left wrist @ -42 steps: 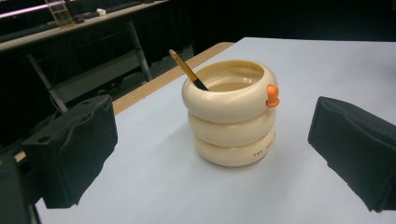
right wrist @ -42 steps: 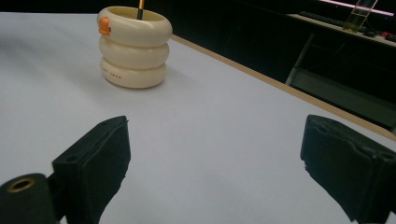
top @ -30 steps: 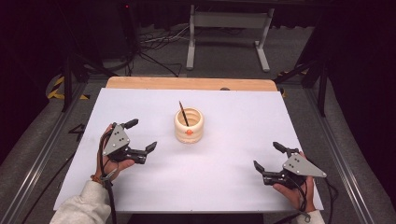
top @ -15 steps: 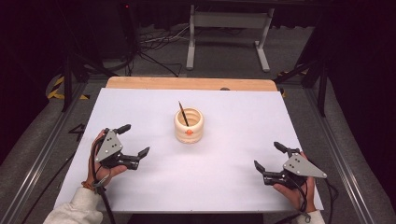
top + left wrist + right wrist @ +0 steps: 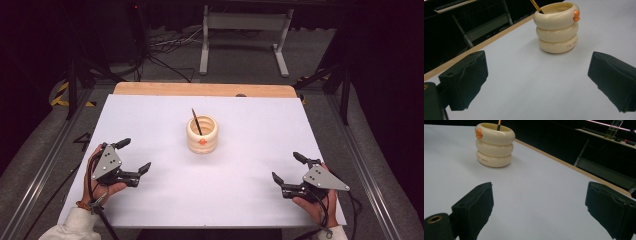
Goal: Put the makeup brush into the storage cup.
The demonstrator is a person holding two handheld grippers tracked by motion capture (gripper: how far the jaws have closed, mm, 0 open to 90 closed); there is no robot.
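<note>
The white table (image 5: 150,130) lay bare save for a cream ringed holder (image 5: 202,134) at its middle, a pencil (image 5: 196,120) leaning inside; the left gripper (image 5: 134,155) and right gripper (image 5: 288,167) flanked it well apart, jaws wide and empty, probably poised to reach
</note>
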